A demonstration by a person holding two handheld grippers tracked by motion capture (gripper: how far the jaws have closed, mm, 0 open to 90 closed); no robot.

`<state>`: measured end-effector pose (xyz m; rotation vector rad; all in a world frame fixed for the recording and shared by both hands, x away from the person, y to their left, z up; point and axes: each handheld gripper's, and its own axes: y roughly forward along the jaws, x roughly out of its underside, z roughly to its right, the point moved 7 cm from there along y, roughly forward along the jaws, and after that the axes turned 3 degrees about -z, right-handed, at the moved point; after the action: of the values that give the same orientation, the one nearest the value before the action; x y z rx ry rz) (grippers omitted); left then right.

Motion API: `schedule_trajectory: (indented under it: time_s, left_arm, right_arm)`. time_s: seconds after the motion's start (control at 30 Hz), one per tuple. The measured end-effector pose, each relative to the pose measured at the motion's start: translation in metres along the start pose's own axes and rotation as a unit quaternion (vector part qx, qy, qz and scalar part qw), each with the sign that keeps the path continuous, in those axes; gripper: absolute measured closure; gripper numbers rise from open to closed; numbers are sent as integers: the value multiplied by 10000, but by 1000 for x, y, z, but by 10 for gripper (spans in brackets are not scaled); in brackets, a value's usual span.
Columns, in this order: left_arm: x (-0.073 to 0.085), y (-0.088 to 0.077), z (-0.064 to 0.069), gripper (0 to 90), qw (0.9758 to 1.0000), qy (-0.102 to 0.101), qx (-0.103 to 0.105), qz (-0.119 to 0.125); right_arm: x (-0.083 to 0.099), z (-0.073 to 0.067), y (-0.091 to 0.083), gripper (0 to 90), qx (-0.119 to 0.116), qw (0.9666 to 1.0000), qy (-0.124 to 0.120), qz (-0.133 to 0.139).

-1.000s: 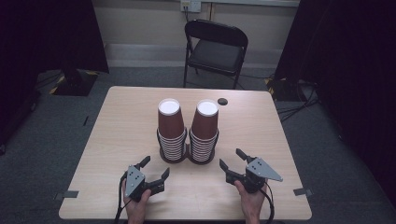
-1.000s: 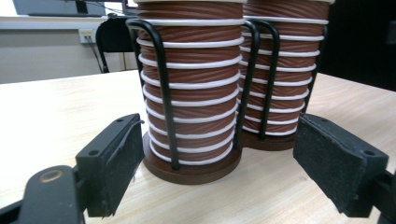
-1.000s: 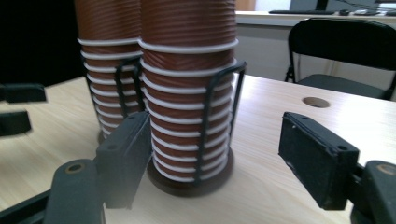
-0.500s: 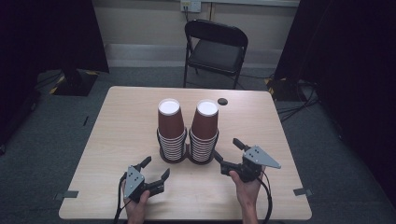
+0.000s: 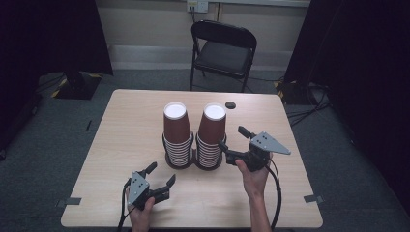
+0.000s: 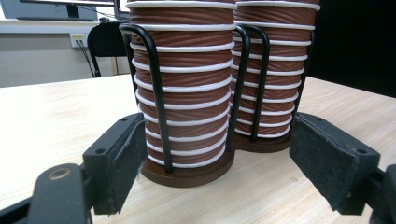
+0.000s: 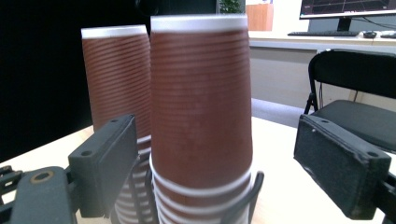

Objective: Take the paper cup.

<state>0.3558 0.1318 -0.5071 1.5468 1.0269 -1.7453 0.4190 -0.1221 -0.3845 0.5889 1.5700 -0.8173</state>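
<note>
- Cup stacks were found in a black wire holder (image 5: 195, 162) on the table (image 5: 121, 140): a left cup stack (image 5: 176, 133) and a right cup stack (image 5: 211, 133), brown ribbed paper cups with white rims, set side by side and upright.
- The right gripper (image 5: 236, 142) was held just beside the right cup stack, at the height of that stack's middle, with its jaws pointed toward it.
- Its jaws had just been opening and were seen well apart; in the right gripper view the top cup of the near stack (image 7: 201, 107) stood ahead of and between the two pads (image 7: 343, 170), and no pad was seen pressed on it.
- The left gripper (image 5: 162, 177) was held low over the table, near the base of the left cup stack but apart from it.
- Its jaws were also spread wide; in the left gripper view the holder's round base (image 6: 187, 170) and the lower cups (image 6: 184, 93) were framed between the pads (image 6: 123, 163), untouched.
- A folding chair (image 5: 223, 48) was seen beyond the table's far edge, and a small dark disc (image 5: 230, 105) lay on the table behind the right stack.
</note>
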Motion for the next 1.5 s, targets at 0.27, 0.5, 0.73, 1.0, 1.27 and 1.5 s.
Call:
schedule_trajectory:
  time_s: [0.27, 0.5, 0.73, 1.0, 1.27, 1.5]
  left_arm:
    - [1, 2, 3, 225, 9999, 52, 119, -98]
    - [1, 2, 3, 210, 9998, 75, 174, -112]
    - [0, 2, 2, 204, 9998, 68, 195, -81]
    - [0, 1, 1, 208, 9999, -13, 119, -56]
    - [0, 0, 0, 181, 9999, -27, 114, -55]
    - [1, 1, 1, 170, 9999, -5, 135, -94]
  right_arm:
    - [-17, -2, 15, 129, -109, 9999, -77, 16]
    - [-26, -7, 35, 125, -230, 9997, -131, -11]
    - [-23, -6, 58, 125, -189, 9995, -108, -232]
    - [-14, -6, 75, 118, -217, 9987, -29, -456]
    - [-3, -5, 85, 104, -217, 9975, 14, -672]
    - [3, -6, 90, 94, -138, 9968, 28, -783]
